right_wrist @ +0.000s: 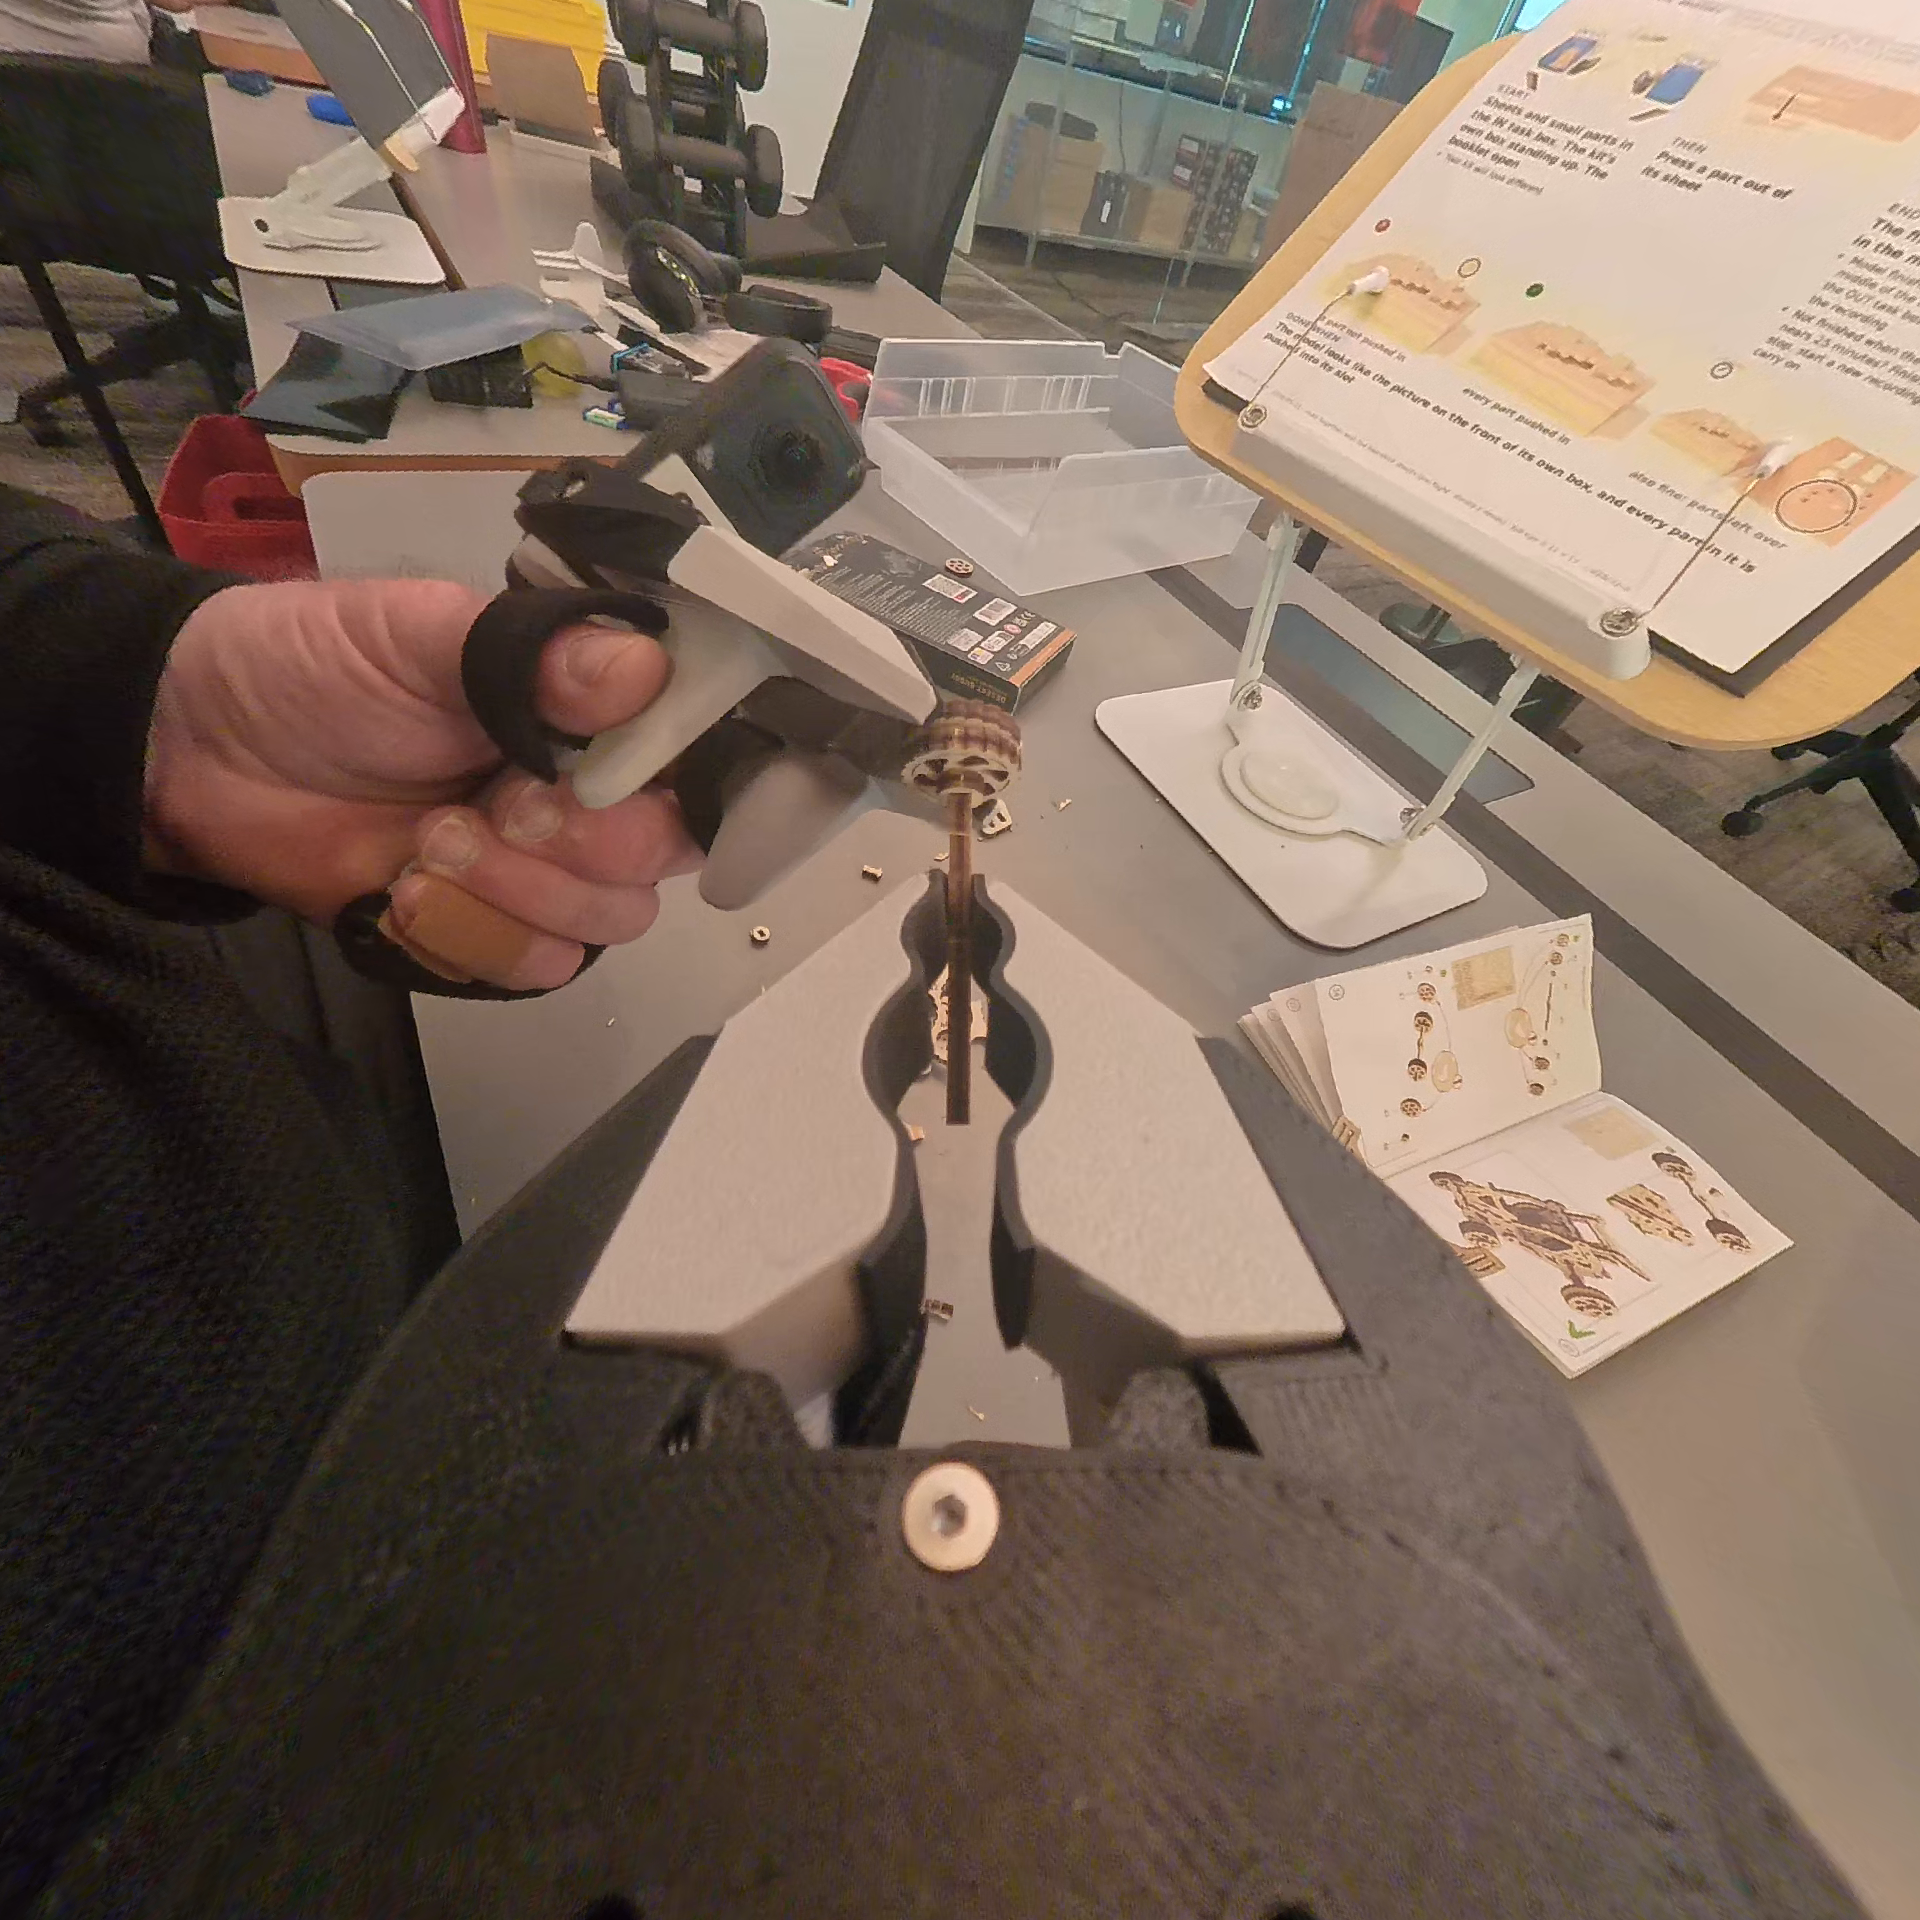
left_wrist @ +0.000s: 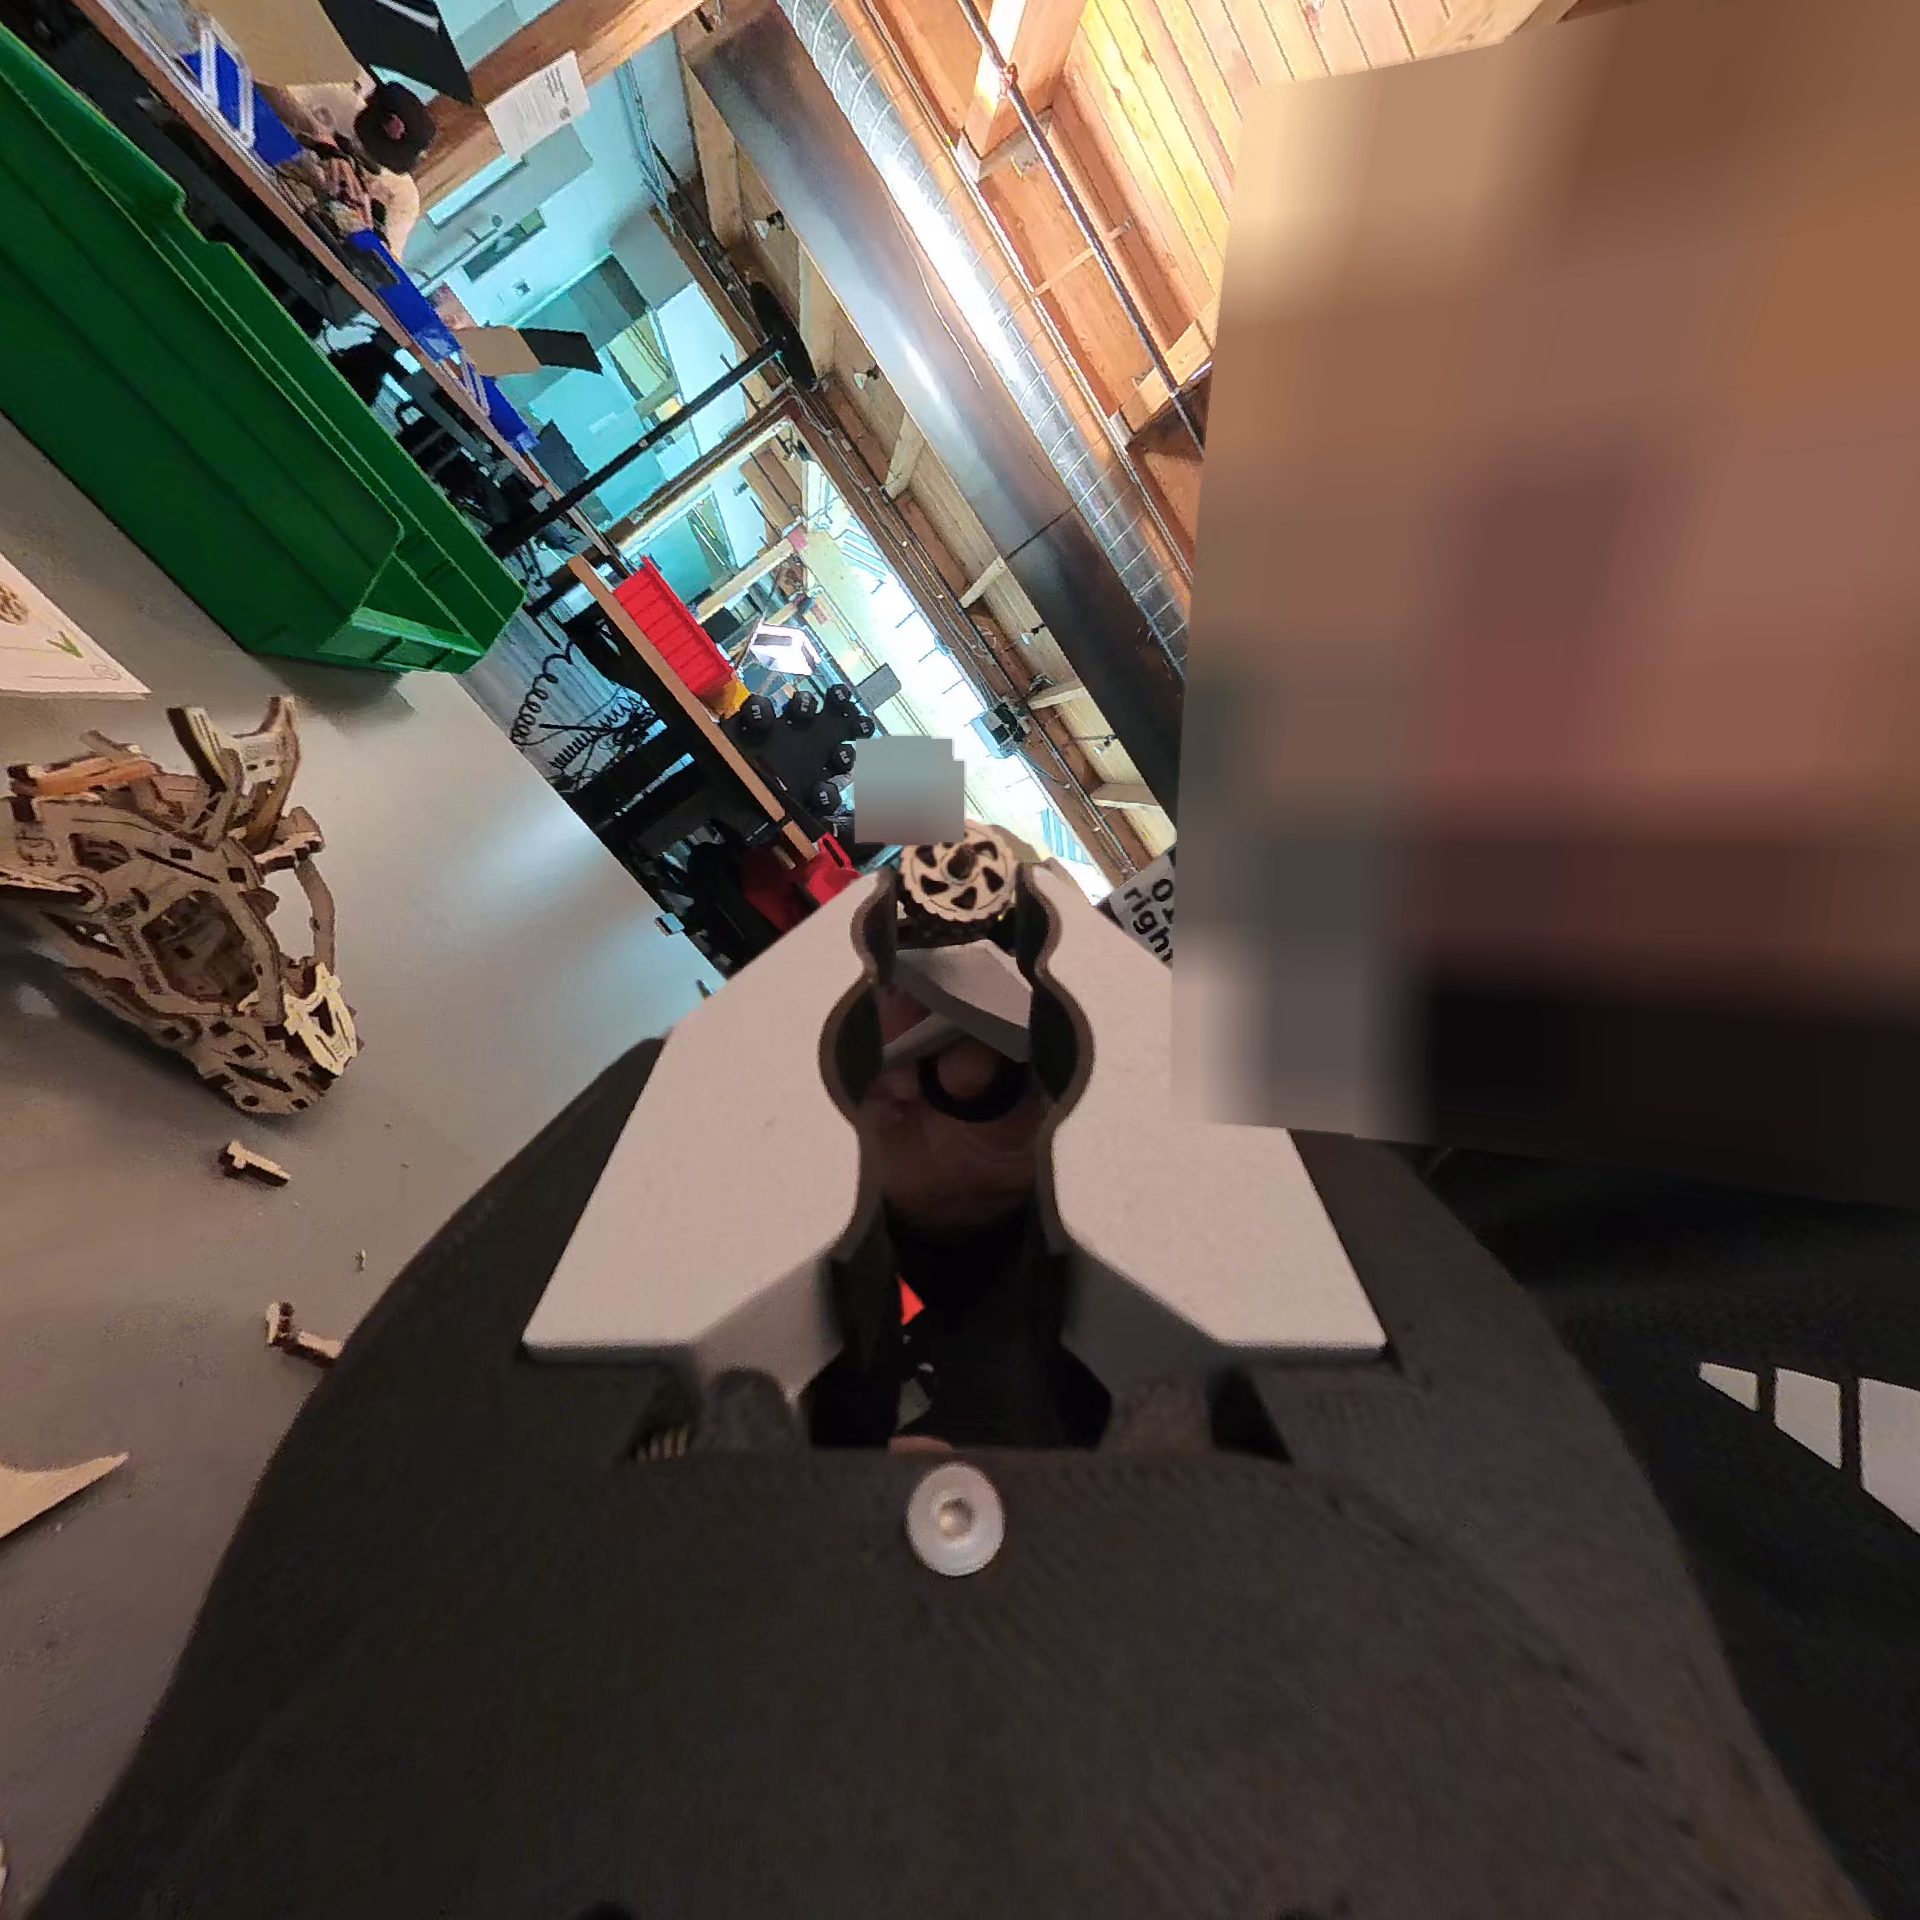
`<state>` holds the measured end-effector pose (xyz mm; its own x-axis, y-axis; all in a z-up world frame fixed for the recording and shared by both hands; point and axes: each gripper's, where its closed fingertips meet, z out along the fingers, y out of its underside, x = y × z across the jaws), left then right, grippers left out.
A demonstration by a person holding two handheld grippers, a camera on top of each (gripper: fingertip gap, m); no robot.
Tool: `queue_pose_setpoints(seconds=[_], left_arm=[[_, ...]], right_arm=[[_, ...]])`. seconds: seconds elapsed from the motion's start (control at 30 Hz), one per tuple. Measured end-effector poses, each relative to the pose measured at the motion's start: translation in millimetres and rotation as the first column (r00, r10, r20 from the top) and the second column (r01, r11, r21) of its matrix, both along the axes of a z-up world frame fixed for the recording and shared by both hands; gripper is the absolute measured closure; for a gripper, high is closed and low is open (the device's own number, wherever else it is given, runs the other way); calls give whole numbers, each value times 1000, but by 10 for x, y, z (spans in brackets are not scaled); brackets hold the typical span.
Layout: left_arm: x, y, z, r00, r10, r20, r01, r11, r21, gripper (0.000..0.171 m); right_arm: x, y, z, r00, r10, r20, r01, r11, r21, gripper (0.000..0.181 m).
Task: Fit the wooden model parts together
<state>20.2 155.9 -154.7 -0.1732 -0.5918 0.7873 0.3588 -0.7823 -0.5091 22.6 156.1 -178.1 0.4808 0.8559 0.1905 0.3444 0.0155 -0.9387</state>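
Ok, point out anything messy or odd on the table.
Small wood scraps lie scattered on the grey table under the held wheel. A few more lie loose beside the half-built model. Nothing looks broken.

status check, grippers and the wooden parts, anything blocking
Left gripper shut on wooden wheel. Right gripper shut on thin wooden axle, its top end at the wheel's hub. Nothing between them; loose wood bits on table below.
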Motion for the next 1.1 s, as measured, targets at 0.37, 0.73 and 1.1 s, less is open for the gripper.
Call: queue_pose_setpoints(seconds=[0.37, 0.73, 1.1], left_arm=[[-63, 36, 103, 987, 157, 27, -159, 984, 84, 152], [-37, 23, 148, 974, 212, -79, -187, 951, 246, 153], [-66, 16, 180, 974, 221, -57, -197, 939, 281, 154]], right_arm=[[-98, 6, 75, 987, -5, -163, -22, 987, -162, 181], [-97, -11, 128, 956, 19, -293, -95, 965, -245, 181], [-93, -34, 142, 952, 40, -304, -117, 964, -238, 181]])
